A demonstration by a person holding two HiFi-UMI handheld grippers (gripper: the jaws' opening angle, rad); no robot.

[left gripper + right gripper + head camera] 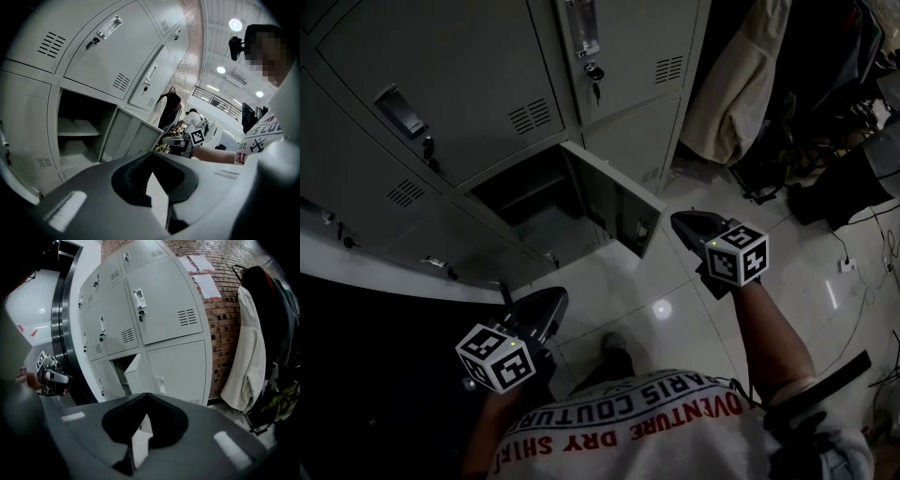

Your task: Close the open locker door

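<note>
In the head view the open locker door [614, 202] stands swung out from the bottom row of grey lockers [441, 84], just above the centre of the frame. Its free edge points toward the lower right, over the glossy tiled floor [675, 309]. The dark compartment [530, 202] it belongs to lies directly to its left. The left gripper [555, 300] sits in the lower left and the right gripper [682, 223] right of centre. Neither touches the door, though the right one is near its free edge.

Only the grippers' own views show the jaws: on both grippers they are closed tip to tip, with nothing held and only an empty hollow behind the tips. The left gripper view looks into the compartment at middle left and shows a shelf [77, 127] across it, which the head view leaves in shadow. It also takes in ceiling lights [236, 24] at upper right and the right gripper's marker cube [197, 137] right of centre. The right gripper view shows the door as a narrow pale panel just above its jaw tips. It also shows a brick wall [225, 310] and a white coat [248, 357] hanging at the right of the frame.
</note>
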